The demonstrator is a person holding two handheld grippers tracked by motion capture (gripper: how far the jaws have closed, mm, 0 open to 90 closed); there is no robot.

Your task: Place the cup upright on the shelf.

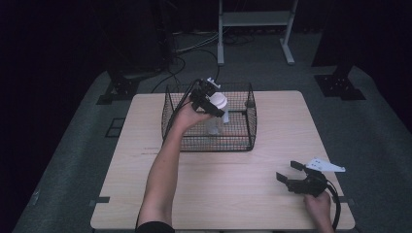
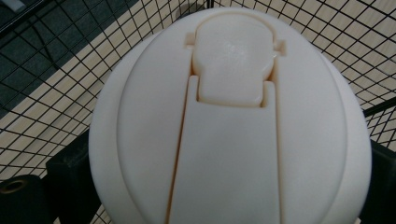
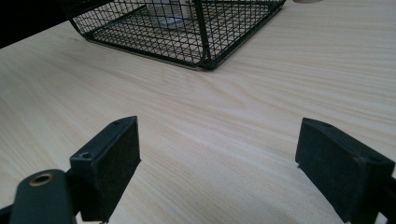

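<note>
A clear bottle with a white flip-top cap [image 1: 217, 102] stands upright inside the black wire basket [image 1: 243, 141] at the table's far middle. My left gripper [image 1: 214, 104] is shut on the bottle's cap from the left, over the basket. In the left gripper view the cream cap [image 2: 233, 130] sits between the two black jaws, with basket mesh behind it. My right gripper [image 1: 289, 171] rests low over the table's near right corner, open, with nothing between its pads [image 3: 109, 163]. The basket [image 3: 187, 32] lies ahead of it, with the bottle's base [image 3: 168, 14] behind the mesh.
The light wooden table [image 1: 218, 184] has bare room in front of the basket and on both sides. Dark stands, cables and a metal frame [image 1: 255, 22] stand on the floor beyond the far edge.
</note>
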